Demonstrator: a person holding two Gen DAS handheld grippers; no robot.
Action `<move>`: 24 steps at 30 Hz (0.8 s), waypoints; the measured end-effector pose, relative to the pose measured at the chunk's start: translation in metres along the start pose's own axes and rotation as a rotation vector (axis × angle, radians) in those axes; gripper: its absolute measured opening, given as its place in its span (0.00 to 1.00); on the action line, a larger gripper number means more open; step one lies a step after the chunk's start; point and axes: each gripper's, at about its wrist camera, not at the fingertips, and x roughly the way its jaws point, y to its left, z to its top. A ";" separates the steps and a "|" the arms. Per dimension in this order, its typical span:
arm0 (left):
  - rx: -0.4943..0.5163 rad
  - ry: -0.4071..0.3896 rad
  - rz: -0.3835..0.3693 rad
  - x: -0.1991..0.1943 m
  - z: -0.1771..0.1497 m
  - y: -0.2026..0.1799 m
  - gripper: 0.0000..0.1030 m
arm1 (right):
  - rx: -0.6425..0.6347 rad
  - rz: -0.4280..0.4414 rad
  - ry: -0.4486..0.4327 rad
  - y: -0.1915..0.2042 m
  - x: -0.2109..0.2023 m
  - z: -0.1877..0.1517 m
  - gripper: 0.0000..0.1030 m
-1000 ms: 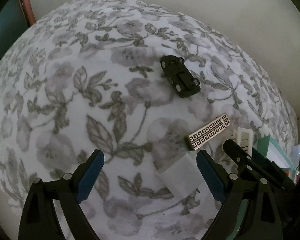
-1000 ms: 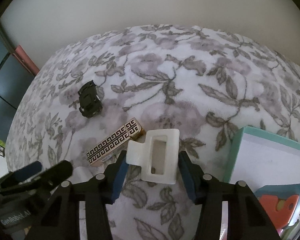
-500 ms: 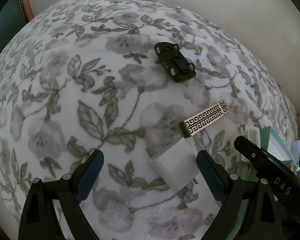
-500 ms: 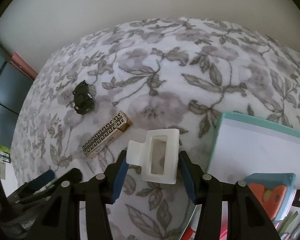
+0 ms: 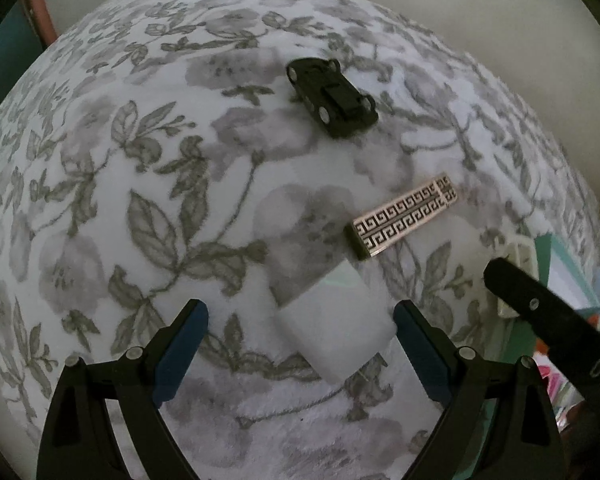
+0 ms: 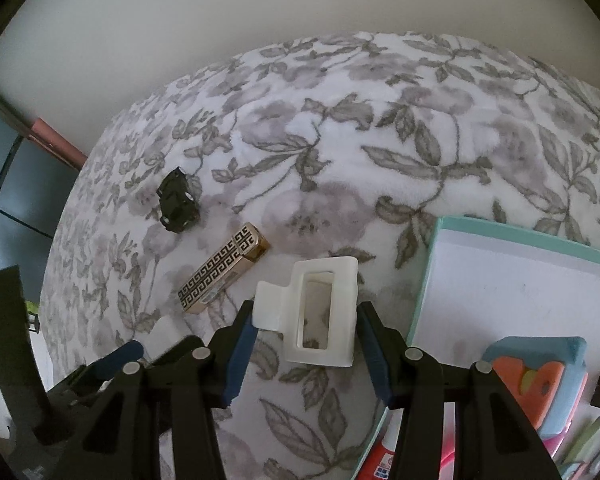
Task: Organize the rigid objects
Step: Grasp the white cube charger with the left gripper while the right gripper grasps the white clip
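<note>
You have the white hair claw clip (image 6: pixel 323 312) clamped between the blue pads of your right gripper (image 6: pixel 306 344), carried just short of the teal-rimmed box (image 6: pixel 432 280); taking that box as your landmark, the clip hangs just beside its left wall and is not yet over the white floor inside. That floor looks bare in the part you can see, so by my reading nothing loose from the blanket has gone into it yet, though the nearer corner is hidden behind a blue foam puzzle piece (image 6: pixel 540 376). Three things are left out on the floral blanket (image 6: pixel 380 152), all to the left of the box: the gold case with the black key pattern (image 6: pixel 224 268) lies nearest it, the black toy car (image 6: pixel 178 200) sits farther out past the case, and the plain white block (image 5: pixel 334 326) lies farthest on the near side. Your left gripper (image 5: pixel 300 332) stands wide apart with nothing pressed in it, and the white block rests on the blanket between its fingers, closer to the right one, so that looks like your next pick. I judge you early in the job: one piece in hand, three waiting.
</note>
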 end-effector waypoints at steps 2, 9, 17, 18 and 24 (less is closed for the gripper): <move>0.001 0.004 -0.003 0.000 0.000 -0.002 0.89 | -0.001 0.000 0.000 0.000 0.000 0.000 0.52; -0.027 0.032 -0.038 -0.007 -0.002 0.009 0.78 | -0.006 -0.003 0.005 0.001 0.001 0.000 0.52; -0.050 0.049 -0.056 -0.013 -0.003 0.026 0.57 | -0.031 -0.019 0.027 0.006 0.005 -0.002 0.52; -0.052 0.049 -0.058 -0.013 -0.004 0.029 0.57 | -0.036 -0.022 0.031 0.007 0.007 -0.002 0.52; -0.012 0.028 -0.014 -0.018 -0.006 0.036 0.55 | -0.073 -0.053 0.041 0.014 0.013 -0.005 0.52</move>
